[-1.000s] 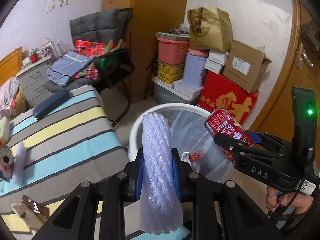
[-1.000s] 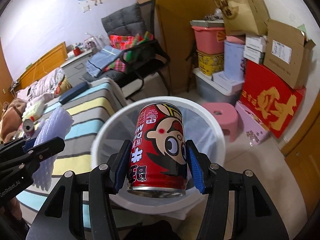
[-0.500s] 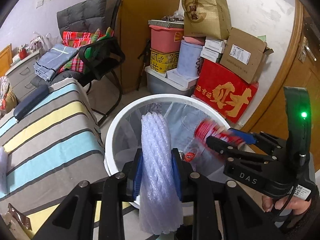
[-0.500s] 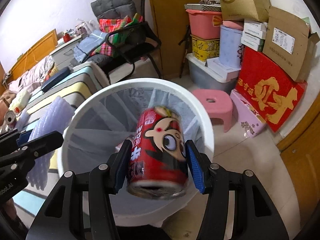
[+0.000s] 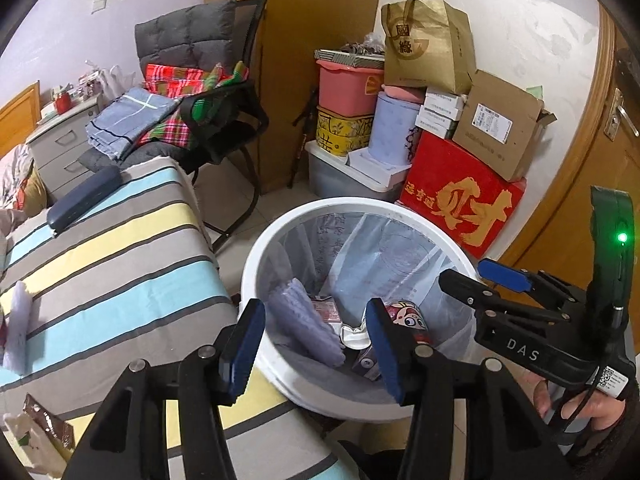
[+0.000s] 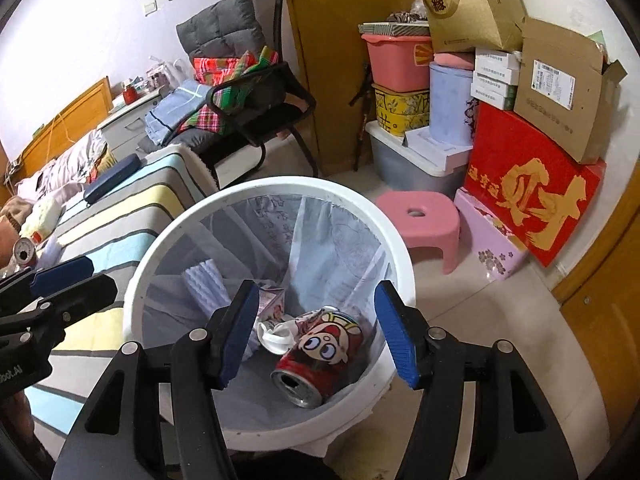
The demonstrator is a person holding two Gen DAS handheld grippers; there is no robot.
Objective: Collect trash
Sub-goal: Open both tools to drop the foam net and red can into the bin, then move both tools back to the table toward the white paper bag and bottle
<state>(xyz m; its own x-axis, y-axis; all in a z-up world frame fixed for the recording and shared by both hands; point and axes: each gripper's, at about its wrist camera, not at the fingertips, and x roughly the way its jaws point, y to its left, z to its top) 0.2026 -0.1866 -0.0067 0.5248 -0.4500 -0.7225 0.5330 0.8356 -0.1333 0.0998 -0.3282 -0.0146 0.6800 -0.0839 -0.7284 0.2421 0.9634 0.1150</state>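
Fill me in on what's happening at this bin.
A person is clearing trash with two handheld grippers. Both jaws have just been opening and nothing is between them. The left gripper and right gripper hang over the white lined trash bin; the red cartoon drink can and white foam net sleeve lie inside it.

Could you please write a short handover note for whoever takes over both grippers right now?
Left gripper: open, empty, jaws just opened, above the bin.
Right gripper: open, empty, jaws just widened, also above the bin.
Done: the foam sleeve and the red can now lie inside the bin, on other rubbish.
Left: a second can and white foam on the striped bed, plus wrappers at its near edge.
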